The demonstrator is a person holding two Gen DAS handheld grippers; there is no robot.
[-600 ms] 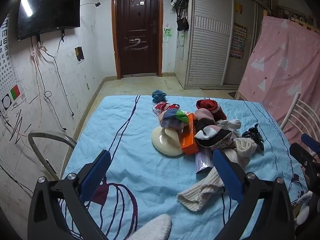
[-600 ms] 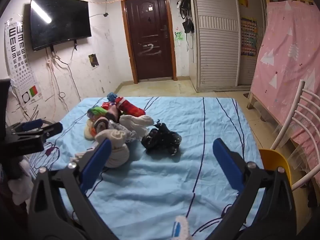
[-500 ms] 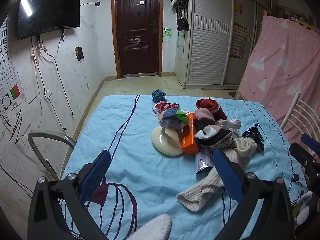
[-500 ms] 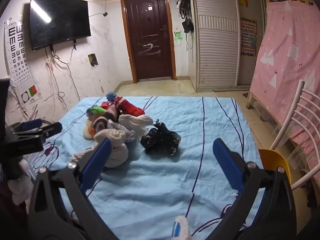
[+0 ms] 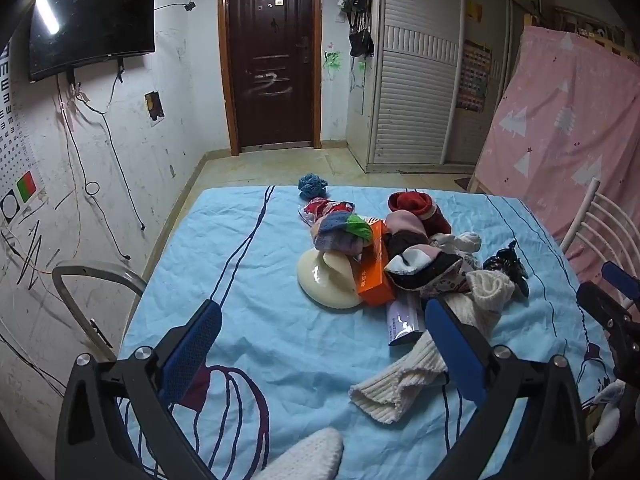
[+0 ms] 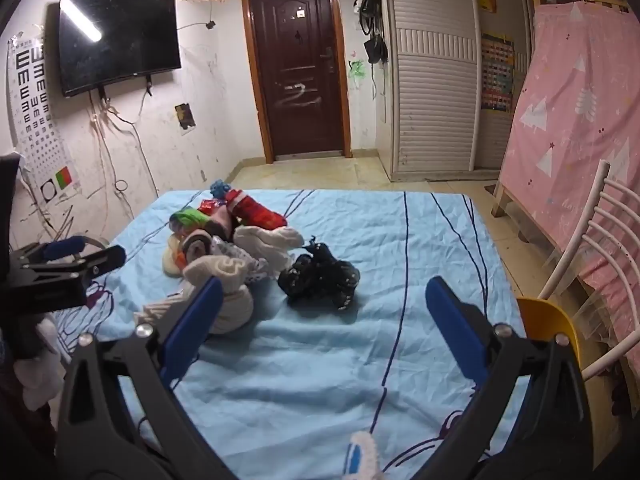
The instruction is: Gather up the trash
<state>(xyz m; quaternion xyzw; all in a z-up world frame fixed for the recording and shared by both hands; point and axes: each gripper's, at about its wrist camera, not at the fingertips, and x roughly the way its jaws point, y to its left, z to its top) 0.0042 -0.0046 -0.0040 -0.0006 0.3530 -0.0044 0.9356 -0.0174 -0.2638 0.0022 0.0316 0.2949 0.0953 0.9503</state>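
Observation:
A heap of clothes and trash lies on a table covered with a blue cloth (image 5: 248,320). In the heap I see an orange box (image 5: 374,268), a cream round lid-like piece (image 5: 326,280), a white and purple packet (image 5: 404,318), a long white sock (image 5: 404,380) and a crumpled black plastic bag (image 6: 320,278). My left gripper (image 5: 320,344) hovers open over the near part of the cloth, short of the heap. My right gripper (image 6: 320,320) stands open too, nothing between its fingers, with the black bag just beyond it. The left gripper (image 6: 68,260) also shows at the left of the right wrist view.
A white metal chair (image 6: 592,280) with a yellow seat (image 6: 548,320) stands right of the table. A grey chair back (image 5: 92,276) is at the left edge. A pink sheet (image 5: 568,140) hangs on the right, a door (image 5: 272,60) is at the far wall.

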